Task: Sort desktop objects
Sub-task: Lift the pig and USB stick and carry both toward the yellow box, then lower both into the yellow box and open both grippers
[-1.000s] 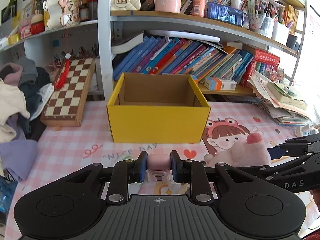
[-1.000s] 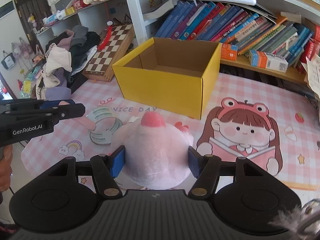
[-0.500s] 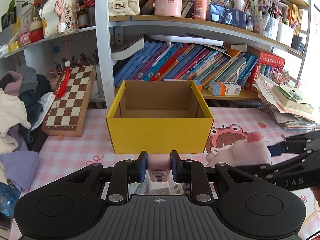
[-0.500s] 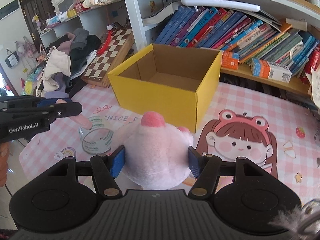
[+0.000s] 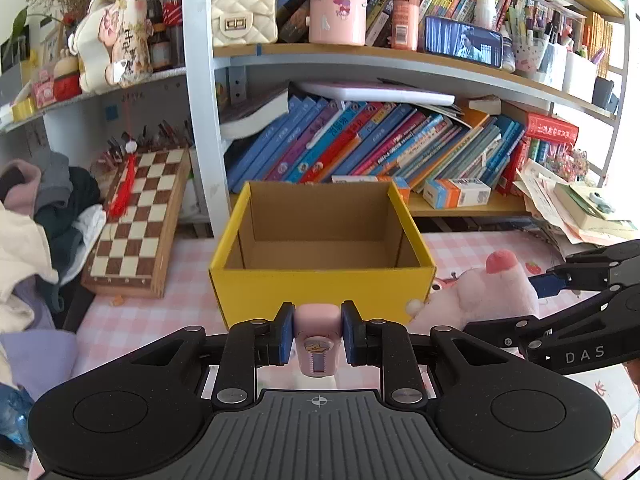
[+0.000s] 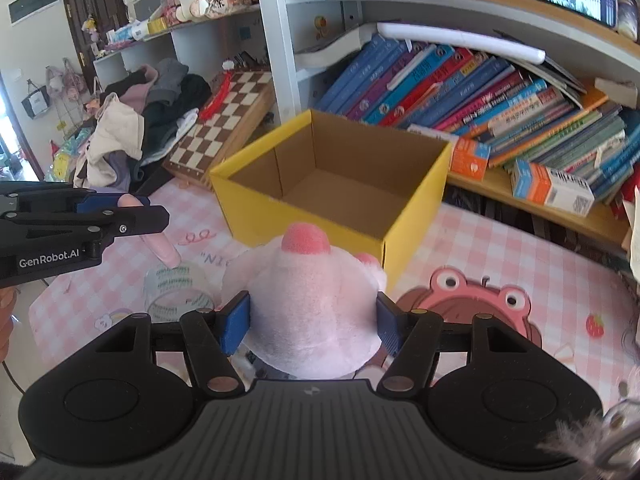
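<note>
An empty yellow cardboard box (image 5: 320,288) (image 6: 304,208) stands open on the pink checked desk mat, straight ahead in both views. My left gripper (image 5: 318,330) is shut on a small pink oblong object (image 5: 318,338), held just short of the box's near wall. The same object (image 6: 160,246) hangs below my left gripper (image 6: 132,212) in the right wrist view. My right gripper (image 6: 314,318) is shut on a fluffy pink plush toy (image 6: 316,308) with a red nose, close to the box's near corner. That toy (image 5: 480,296) also shows right of the box in the left wrist view.
A roll of clear tape (image 6: 178,288) lies on the mat left of the plush. A folded chessboard (image 5: 140,220) leans at the left beside a heap of clothes (image 5: 32,232). Bookshelves (image 5: 360,148) rise directly behind the box, and loose papers (image 5: 572,208) pile up at the right.
Both grippers have moved toward the yellow box and risen a little, each keeping its object. The box now looms larger and nearer in both views.
</note>
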Demonstrator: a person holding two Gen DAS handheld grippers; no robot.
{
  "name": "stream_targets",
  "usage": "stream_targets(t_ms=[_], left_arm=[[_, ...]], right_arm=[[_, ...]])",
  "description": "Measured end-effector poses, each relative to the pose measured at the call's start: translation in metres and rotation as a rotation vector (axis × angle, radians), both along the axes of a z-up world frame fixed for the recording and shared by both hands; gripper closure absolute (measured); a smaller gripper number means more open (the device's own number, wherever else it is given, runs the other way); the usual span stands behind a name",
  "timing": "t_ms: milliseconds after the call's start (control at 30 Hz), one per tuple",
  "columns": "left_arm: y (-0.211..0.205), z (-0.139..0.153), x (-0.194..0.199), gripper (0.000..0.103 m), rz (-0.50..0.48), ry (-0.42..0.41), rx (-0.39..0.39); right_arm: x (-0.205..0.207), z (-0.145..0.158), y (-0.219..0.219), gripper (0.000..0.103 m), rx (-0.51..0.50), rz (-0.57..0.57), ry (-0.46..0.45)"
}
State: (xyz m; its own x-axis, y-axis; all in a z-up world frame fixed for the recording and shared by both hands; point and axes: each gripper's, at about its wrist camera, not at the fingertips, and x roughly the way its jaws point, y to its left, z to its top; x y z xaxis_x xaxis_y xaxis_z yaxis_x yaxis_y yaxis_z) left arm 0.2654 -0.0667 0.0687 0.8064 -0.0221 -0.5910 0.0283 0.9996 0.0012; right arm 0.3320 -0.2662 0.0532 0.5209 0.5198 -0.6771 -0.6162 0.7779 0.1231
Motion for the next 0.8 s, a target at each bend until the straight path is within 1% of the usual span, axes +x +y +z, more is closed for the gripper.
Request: stream_targets(t_ms=[300,500,667,800], left_arm=[[0.005,0.019,0.038,0.08,0.018,-0.047,0.031],[0.007,0.027,0.064,0.08,0.019,-0.068,0.042],[0.009,0.028,0.085,0.08,0.033,-0.074,0.045],[0.01,0.028,0.103,0.08,0.044,-0.077,0.041]], right_arm=[[0.041,0.021,0.009,0.041,0.02,0.006,-0.06],[0.07,0.028,0.017,0.041,0.017,0.011,-0.085],[0.092,0.024,0.029,0.04,-0.044,0.026,-0.137],[0.109,0.017,0.04,0.04,-0.079,0.047,-0.143]])
